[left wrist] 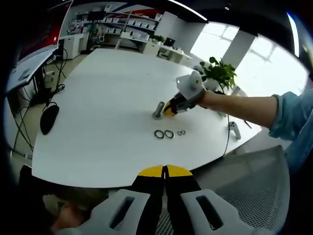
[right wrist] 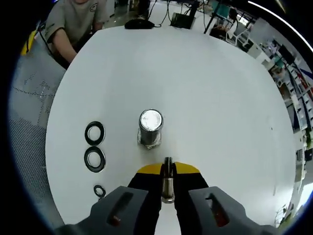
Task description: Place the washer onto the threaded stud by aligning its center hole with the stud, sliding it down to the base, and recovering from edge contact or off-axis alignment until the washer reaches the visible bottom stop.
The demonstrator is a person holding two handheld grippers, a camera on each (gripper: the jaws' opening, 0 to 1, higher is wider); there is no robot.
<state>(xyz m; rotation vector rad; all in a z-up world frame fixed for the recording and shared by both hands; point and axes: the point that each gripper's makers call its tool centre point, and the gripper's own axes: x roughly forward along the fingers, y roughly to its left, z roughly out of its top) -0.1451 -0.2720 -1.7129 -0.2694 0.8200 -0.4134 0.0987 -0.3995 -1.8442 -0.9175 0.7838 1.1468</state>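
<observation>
steel washer [right wrist: 167,182] is seen clamped edge-on in the right tool [right wrist: 167,169], just short of the threaded stud [right wrist: 150,128] at twelve o'clock on the white worktop [right wrist: 220,98]. alignment is judged pending: the hole needs levelling over the stud. left tool [left wrist: 165,171] is shut, empty.

A shiny metal stud [right wrist: 150,127] is gleaming at frame centre on a smooth matt white table [right wrist: 215,88], dull metal washers [right wrist: 94,146] lying lower left.
</observation>
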